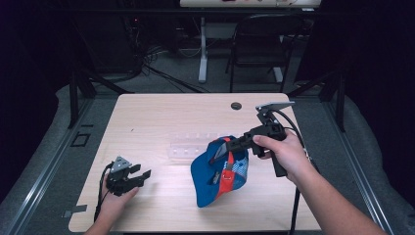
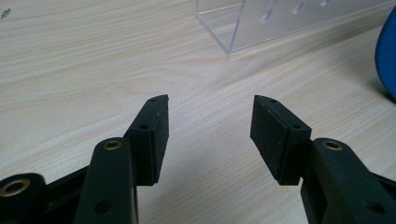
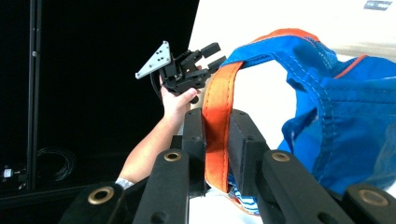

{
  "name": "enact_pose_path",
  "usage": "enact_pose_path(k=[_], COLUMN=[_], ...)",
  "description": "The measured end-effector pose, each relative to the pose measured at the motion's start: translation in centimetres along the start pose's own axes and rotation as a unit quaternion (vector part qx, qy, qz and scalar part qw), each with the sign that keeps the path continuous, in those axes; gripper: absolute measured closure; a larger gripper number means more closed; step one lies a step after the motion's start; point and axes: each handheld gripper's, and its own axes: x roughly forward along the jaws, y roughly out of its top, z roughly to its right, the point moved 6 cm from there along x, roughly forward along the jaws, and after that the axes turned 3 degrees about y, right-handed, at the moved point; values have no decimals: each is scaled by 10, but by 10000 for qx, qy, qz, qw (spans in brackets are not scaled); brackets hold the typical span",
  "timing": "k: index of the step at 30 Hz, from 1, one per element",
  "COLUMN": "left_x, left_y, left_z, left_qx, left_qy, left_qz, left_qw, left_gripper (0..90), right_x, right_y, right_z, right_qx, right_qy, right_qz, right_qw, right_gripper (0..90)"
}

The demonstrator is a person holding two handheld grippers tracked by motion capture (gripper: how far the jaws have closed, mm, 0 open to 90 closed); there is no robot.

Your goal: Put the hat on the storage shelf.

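Nowhere can any brand, label or lettering be read on the objects. Nearest the person, the left gripper (image 1: 139, 176) is held low at the front-left of the table (image 1: 156, 117), its jaws spread wide with nothing between them; in the left gripper view the bare wood is seen through the gap, and one pad (image 2: 273, 135) is shown clean and untouched. Farther in, the right gripper (image 1: 229, 145) is clenched on the orange strap (image 3: 218, 135) of a blue cap (image 1: 215, 171), which hangs from the jaws with its lower edge apparently resting on the table, though contact cannot be confirmed. The pinch itself is made plain by the right gripper view, where the strap is seen squeezed flat between the two jaws; from above it is largely hidden by the gripper body. Just beyond the cap, a clear acrylic stand (image 1: 193, 147) is set on the wood, its corner also caught by the left gripper view. A small dark round hole (image 1: 236, 105) is seen near the table's far edge.
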Motion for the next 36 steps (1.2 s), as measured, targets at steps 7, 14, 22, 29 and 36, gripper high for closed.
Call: enact_pose_path(k=[7, 14, 22, 29, 36], left_x=[0, 1, 2, 2, 4], left_y=[0, 0, 0, 0, 2], left_z=[0, 0, 3, 4, 11], left_qx=[-6, 0, 20, 52, 79], left_qy=[11, 14, -2, -19, -90], left_qz=[24, 31, 6, -19, 5], left_qw=[10000, 10000, 10000, 10000, 9999], left_gripper=[473, 473, 473, 473, 489], right_x=[-6, -13, -17, -17, -18], right_y=[2, 3, 7, 12, 15], right_z=[-6, -9, -13, -21, -27], right_qx=[-53, -71, -76, -172, -228], right_qy=[37, 48, 134, 198, 238], right_qz=[122, 154, 274, 305, 342], right_qw=[9999, 9998, 9995, 9992, 9989], right_gripper=[781, 781, 781, 781, 781])
